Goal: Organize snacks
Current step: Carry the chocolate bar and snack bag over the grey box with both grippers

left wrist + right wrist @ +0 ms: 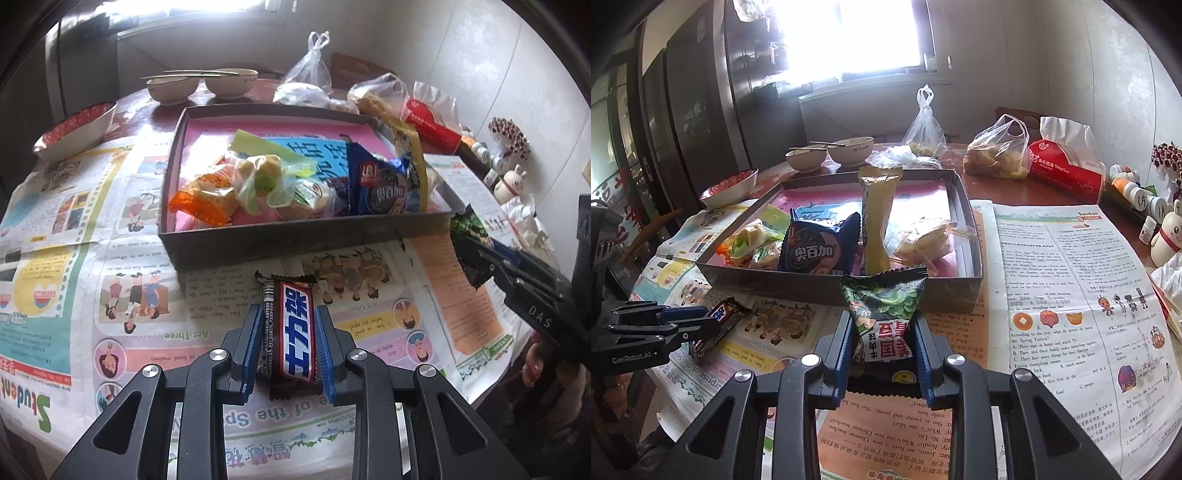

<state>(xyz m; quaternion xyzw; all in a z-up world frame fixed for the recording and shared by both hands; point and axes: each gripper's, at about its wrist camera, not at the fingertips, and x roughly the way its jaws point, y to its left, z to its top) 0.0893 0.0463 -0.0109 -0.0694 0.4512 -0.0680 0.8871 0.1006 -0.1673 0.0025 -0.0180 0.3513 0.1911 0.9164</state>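
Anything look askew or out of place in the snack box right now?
One thing: the tall yellow packet stands on end in the box, leaning rather than lying flat like the other snacks, so it might tip. The blue cookie packet is also propped upright. Nothing looks spilled or torn.

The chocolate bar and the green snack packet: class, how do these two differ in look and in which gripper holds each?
The chocolate bar is long, dark brown with white lettering; the green snack packet is shorter, wider, leaf-patterned. The left gripper holds the bar; the right gripper holds the packet. Both are sealed and outside the box.
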